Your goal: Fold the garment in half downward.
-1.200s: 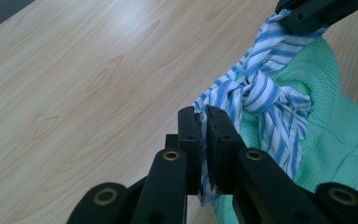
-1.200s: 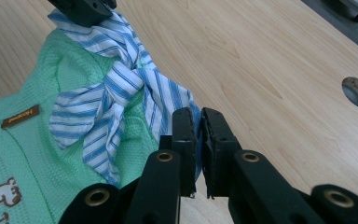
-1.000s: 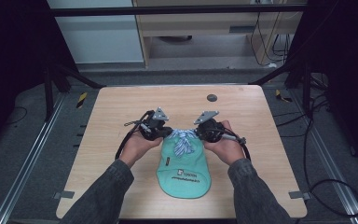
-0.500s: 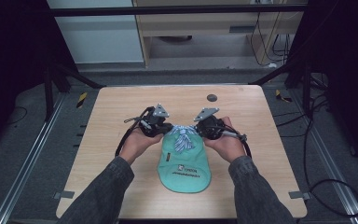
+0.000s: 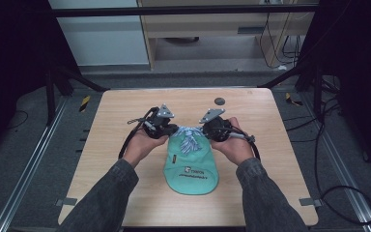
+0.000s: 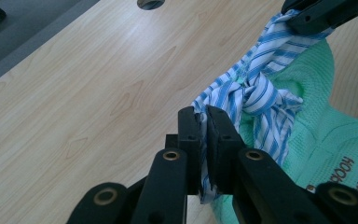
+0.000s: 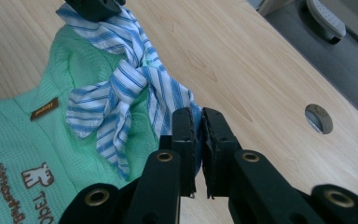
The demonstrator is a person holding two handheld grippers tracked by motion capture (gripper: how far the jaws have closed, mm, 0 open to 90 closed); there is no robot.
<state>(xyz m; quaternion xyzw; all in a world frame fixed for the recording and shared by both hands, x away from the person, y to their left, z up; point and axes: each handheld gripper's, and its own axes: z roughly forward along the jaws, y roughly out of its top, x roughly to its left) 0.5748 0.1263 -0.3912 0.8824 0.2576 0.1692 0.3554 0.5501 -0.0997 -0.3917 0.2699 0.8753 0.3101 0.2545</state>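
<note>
Wooden table (image 5: 125,145): left gripper (image 6: 204,122) and right gripper (image 7: 196,123) each clamp a striped collar (image 7: 121,79) end, apparently spreading the green garment (image 5: 192,164) between them.

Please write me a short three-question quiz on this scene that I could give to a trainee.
1. True or false: the left tool is shut on the striped collar of the green garment.
2. What is the right tool shut on? A. the brown label B. the striped collar C. the hem of the garment
3. Name the round feature on the table beyond the tools.

Key
1. True; striped cloth sits pinched between its jaws.
2. B
3. A round hole in the tabletop.
</note>
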